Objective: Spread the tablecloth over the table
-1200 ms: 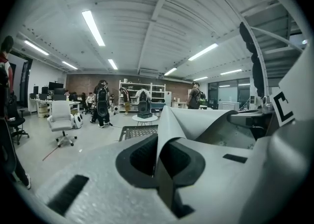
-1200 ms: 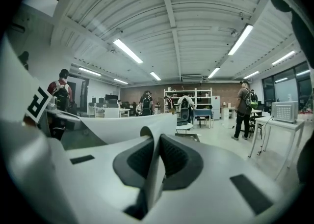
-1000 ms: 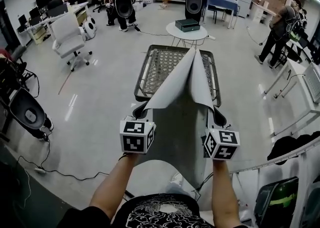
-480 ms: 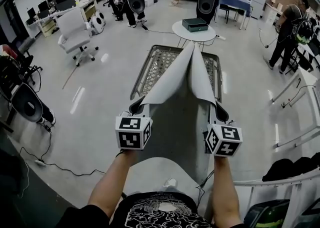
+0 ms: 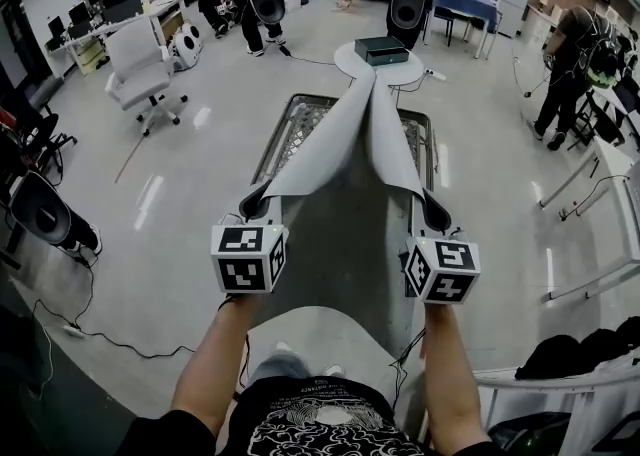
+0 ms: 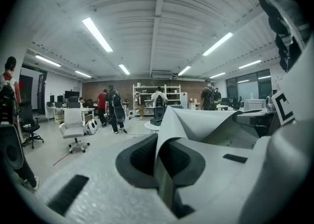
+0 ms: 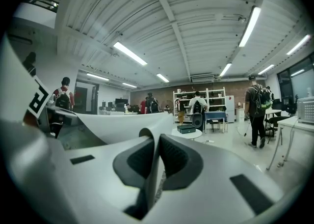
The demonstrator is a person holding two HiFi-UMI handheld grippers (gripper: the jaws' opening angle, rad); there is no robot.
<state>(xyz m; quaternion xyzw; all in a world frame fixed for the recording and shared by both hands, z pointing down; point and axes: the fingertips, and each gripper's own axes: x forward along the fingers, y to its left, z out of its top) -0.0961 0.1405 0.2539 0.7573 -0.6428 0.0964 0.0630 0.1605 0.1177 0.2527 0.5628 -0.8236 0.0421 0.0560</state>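
Pinching a cloth [image 5: 350, 144] corner apiece, my left hand-held gripper [image 5: 255, 206] and right hand-held gripper [image 5: 432, 214] were clamped tight, so the cloth hung tented above the table [image 5: 272, 149], ready to drape across it.

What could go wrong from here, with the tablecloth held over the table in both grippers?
1. The left gripper and right gripper each pinch only an edge of the tablecloth; a hard tug might pull it free.
2. It peaks in a fold over the table, so it may land doubled instead of flat.
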